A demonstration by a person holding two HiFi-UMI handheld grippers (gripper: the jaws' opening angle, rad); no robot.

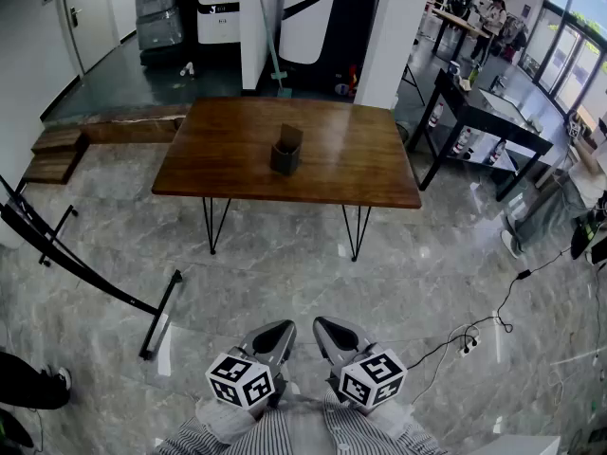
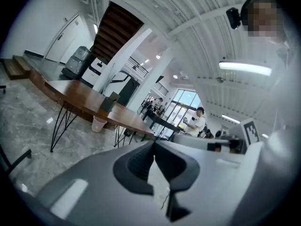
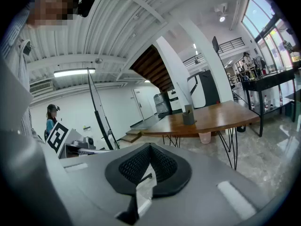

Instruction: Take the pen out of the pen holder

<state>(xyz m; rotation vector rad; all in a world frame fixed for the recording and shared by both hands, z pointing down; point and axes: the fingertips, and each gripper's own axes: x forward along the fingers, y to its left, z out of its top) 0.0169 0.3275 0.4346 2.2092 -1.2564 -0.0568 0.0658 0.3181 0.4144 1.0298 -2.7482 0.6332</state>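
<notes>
Left tongs [image 1: 277, 334]: pressed together, with the tips touching in the left gripper view [image 2: 154, 142]. Nothing pinched. Low in the head view, close to the person's body, aimed at the counter [image 1: 228, 164].
Right tongs [image 1: 329, 332]: pressed together, with the tips meeting in the right gripper view [image 3: 149, 146]. Nothing pinched. Just beside the left tongs, with a small gap between them.
Cubes: left cube [image 1: 242, 379] and right cube [image 1: 372, 377], each at the rear of its tongs, just above the sleeves [image 1: 285, 436].
Pen holder [image 1: 286, 152]: dark and upright, about mid-counter, well apart from both tongs. Also seen in the left gripper view [image 2: 109, 102] and the right gripper view [image 3: 188, 115].
Pen: too small to make out in any view, so I can't tell whether it sits in the holder.
Counter: brown wood top on thin black wire legs, standing on the floor [image 1: 285, 273]. The holder is the only thing visible on it.
Floor: grey marble, glossy.
Bin [image 2: 99, 124]: pale, on the floor under the counter. Also seen in the right gripper view [image 3: 205, 137].
Stand [image 1: 90, 278]: black legs on the floor at the left of the head view.
Black counter [image 1: 493, 114]: right of the wood one, near the windows.
Cable [image 1: 479, 335]: dark, lying on the floor at the right.
</notes>
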